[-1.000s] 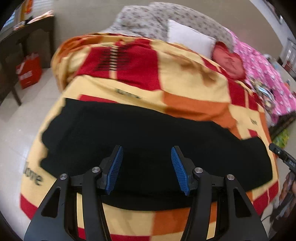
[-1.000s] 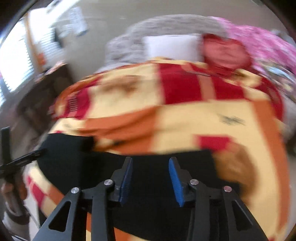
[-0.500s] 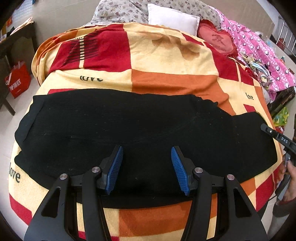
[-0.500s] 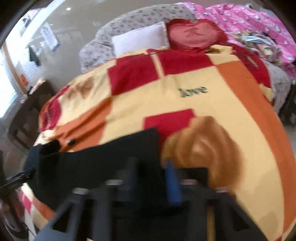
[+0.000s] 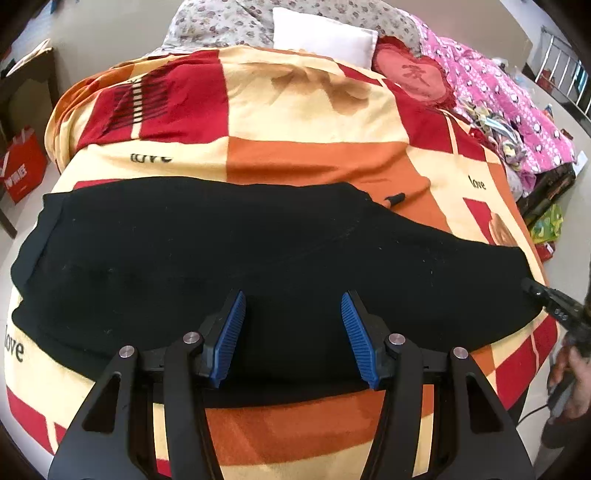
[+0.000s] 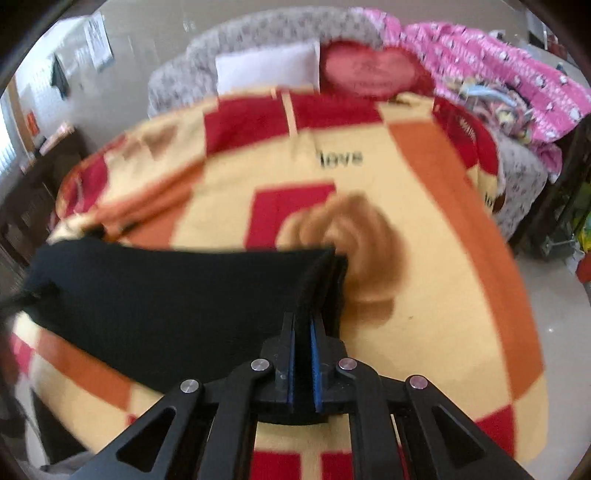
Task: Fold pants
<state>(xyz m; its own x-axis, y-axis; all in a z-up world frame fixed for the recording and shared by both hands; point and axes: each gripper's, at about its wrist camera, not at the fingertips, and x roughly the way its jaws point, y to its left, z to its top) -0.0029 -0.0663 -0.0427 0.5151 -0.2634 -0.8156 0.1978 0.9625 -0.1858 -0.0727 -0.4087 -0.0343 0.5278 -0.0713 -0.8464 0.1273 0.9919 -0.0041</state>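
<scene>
Black pants [image 5: 258, 254] lie flat across the near end of a bed covered by a red, orange and yellow checked blanket [image 5: 306, 158]. My left gripper [image 5: 291, 325] is open and empty, hovering over the pants' near edge at the middle. My right gripper [image 6: 303, 350] is shut on the right end of the pants [image 6: 177, 295], pinching a raised fold of black cloth. The right gripper also shows at the right edge of the left wrist view [image 5: 546, 299], at the pants' right end.
A white pillow [image 5: 321, 33], a red heart cushion [image 5: 410, 74] and a pink quilt [image 5: 498, 96] lie at the head and right of the bed. A red bag [image 5: 20, 170] stands on the floor at left beside a dark table [image 5: 26, 77].
My right gripper has moved to the pants' right end and shut on the cloth. My left gripper has stayed open and come nearer over the pants.
</scene>
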